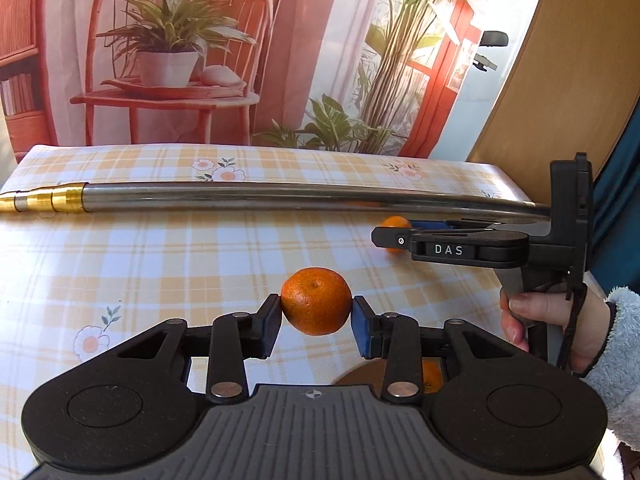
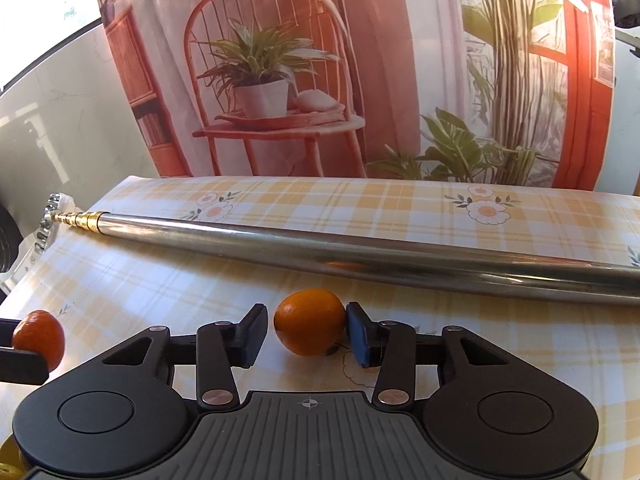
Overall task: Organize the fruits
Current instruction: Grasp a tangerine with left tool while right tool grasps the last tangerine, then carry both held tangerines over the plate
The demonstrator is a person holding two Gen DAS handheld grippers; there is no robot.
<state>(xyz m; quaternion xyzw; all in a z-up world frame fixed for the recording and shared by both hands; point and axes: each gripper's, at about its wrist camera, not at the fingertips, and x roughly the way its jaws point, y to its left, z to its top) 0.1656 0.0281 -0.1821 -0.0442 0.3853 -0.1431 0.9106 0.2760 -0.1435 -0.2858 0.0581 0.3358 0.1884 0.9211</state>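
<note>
My left gripper (image 1: 316, 318) is shut on a mandarin (image 1: 316, 300) and holds it above the checked tablecloth. The same fruit (image 2: 38, 338) shows at the left edge of the right wrist view. A second mandarin (image 2: 310, 322) rests on the cloth between the fingers of my right gripper (image 2: 306, 332), which is open. Its right pad (image 2: 358, 336) touches the fruit and a small gap remains at the left pad. From the left wrist view this gripper (image 1: 386, 236) is side-on at the right, half hiding that mandarin (image 1: 394, 222).
A long steel pole (image 2: 360, 256) with a brass tip (image 1: 48, 198) lies across the table behind both fruits. A brown plate (image 1: 360, 376) with another orange fruit (image 1: 432, 376) sits under my left gripper. A person's hand (image 1: 532, 320) grips the right handle. A printed backdrop hangs behind.
</note>
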